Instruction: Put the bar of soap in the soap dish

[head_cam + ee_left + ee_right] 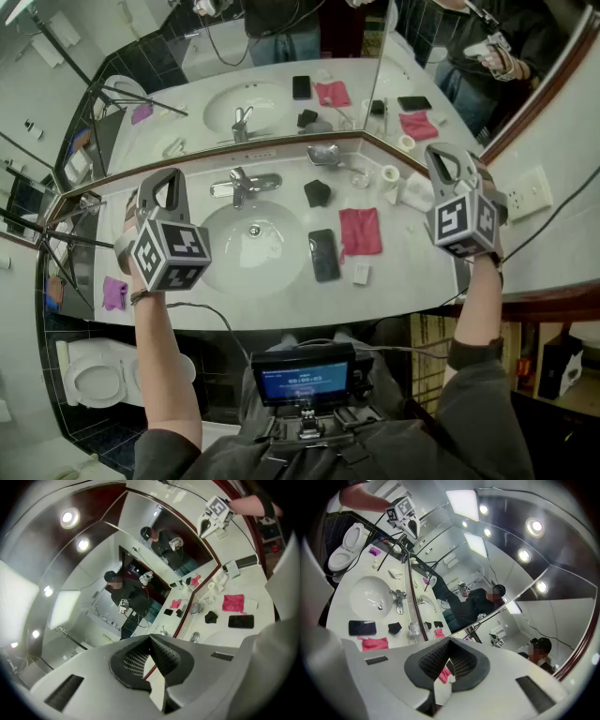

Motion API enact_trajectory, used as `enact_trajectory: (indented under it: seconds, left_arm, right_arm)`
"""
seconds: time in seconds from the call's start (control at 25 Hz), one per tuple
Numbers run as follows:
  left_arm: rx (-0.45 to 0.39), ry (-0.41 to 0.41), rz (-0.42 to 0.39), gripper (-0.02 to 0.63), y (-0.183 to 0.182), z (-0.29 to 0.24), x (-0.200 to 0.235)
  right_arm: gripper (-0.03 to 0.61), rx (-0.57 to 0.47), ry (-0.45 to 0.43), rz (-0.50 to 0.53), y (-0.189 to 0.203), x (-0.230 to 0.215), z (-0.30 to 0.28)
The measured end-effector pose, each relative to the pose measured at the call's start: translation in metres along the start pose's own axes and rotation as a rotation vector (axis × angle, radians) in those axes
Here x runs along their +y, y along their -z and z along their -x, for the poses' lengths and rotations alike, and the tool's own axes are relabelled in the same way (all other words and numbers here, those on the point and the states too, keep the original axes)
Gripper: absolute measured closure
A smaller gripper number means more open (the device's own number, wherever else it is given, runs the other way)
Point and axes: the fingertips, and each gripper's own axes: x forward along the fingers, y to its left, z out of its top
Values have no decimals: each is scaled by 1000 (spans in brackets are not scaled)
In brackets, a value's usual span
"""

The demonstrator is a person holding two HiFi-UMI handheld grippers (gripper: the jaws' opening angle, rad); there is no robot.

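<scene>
A bathroom: a white worktop (412,251) runs under a wide mirror (281,84), with a basin (230,262) sunk in its middle and a tap (242,185) at the back edge. The soap (361,273), a small white bar, lies near the front edge to the right of the basin, just beside a pink cloth (360,231) and close to a black phone (324,254). The dish (323,155), shiny and shallow, sits against the back edge by the mirror, right of the tap, well apart from the soap. A black lump (317,193) lies between dish and phone. The left tool (150,640) is held up over the worktop's left end, jaws together with nothing in them. The right tool (449,644) hangs over the right end, jaws likewise together and empty.
</scene>
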Motion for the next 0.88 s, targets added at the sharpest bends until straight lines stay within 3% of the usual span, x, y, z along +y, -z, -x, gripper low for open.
enact_trajectory:
  seconds: [0.12, 0.24, 0.52, 0.64, 0.88]
  left_arm:
    - [-43, -6, 105, 614, -7, 1, -3]
    - [-109, 17, 265, 614, -9, 1, -9]
    - [-247, 153, 620, 614, -2, -10, -39]
    - [-276, 174, 706, 614, 1, -12, -55]
    - [-301, 175, 767, 614, 1, -19, -77]
  right_arm:
    - [558, -12, -28, -84, 7, 14, -6]
    - [558, -33, -52, -184, 9, 28, -9]
    - [558, -57, -109, -456, 18, 68, -21]
    - [560, -55, -142, -594, 23, 87, -24]
    - [560, -57, -207, -881, 36, 119, -38]
